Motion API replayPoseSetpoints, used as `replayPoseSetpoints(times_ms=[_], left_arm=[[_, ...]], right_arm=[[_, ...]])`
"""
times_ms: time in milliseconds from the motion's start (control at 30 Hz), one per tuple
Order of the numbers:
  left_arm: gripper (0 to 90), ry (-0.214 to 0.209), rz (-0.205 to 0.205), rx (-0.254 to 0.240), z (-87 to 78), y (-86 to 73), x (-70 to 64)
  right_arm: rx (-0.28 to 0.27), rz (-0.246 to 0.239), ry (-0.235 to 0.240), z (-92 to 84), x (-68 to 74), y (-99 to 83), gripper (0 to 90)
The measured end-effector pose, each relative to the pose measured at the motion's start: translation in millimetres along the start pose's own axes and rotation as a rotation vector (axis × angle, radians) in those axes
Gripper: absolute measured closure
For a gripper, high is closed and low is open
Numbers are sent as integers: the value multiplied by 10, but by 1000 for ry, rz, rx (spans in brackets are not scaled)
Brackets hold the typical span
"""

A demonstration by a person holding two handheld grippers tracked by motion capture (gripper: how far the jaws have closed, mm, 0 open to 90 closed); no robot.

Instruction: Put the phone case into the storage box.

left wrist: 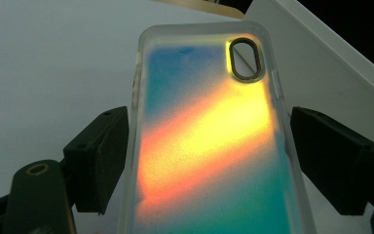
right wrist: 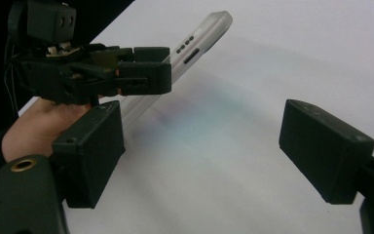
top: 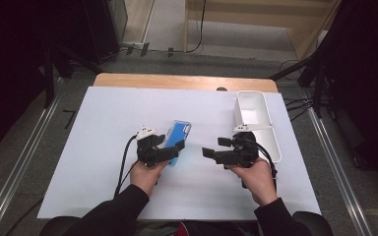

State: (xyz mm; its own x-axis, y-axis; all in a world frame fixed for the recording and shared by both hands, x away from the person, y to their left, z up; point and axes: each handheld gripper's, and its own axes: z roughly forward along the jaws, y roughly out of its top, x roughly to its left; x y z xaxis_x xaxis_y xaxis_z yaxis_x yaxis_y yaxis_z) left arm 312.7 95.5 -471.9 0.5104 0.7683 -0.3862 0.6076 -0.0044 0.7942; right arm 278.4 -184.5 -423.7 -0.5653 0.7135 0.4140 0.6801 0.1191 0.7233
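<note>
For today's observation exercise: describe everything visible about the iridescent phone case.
The clear-rimmed phone case with a blue, orange and yellow iridescent back looks like glossy plastic, with an oval camera cutout near its top. The left gripper holds it by its long edges, tilted up off the white table. Port holes show on one end.

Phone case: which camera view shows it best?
The left gripper view: the phone case appears close up, showing its orange-to-teal back and camera cutout. The high view shows it small and blue at the left gripper, and the right gripper view shows its pale edge, raised off the table.
</note>
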Motion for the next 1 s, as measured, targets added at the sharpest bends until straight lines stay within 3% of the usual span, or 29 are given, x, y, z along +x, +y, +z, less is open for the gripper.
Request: replayPoseSetpoints(times_ms=[200, 433, 600, 767, 833, 1000], left_arm=[[166, 27, 4, -26, -58, -35, -33], [165, 14, 15, -64, -85, -41, -80], [165, 13, 21, -66, -89, -51, -84], [165, 19, 29, -68, -91, -71, -107], [166, 17, 35, -64, -88, -76, -110], [166, 23, 34, -64, -80, -92, -118]], right_arm=[[8, 8, -22, 59, 23, 89, 153], [7, 34, -27, 115, -3, 188, 153], [-3, 43, -25, 143, -23, 242, 153], [-5, 82, -10, 157, -53, 313, 155], [-6, 90, -4, 157, -62, 341, 218], [-4, 102, -3, 188, -77, 402, 218]])
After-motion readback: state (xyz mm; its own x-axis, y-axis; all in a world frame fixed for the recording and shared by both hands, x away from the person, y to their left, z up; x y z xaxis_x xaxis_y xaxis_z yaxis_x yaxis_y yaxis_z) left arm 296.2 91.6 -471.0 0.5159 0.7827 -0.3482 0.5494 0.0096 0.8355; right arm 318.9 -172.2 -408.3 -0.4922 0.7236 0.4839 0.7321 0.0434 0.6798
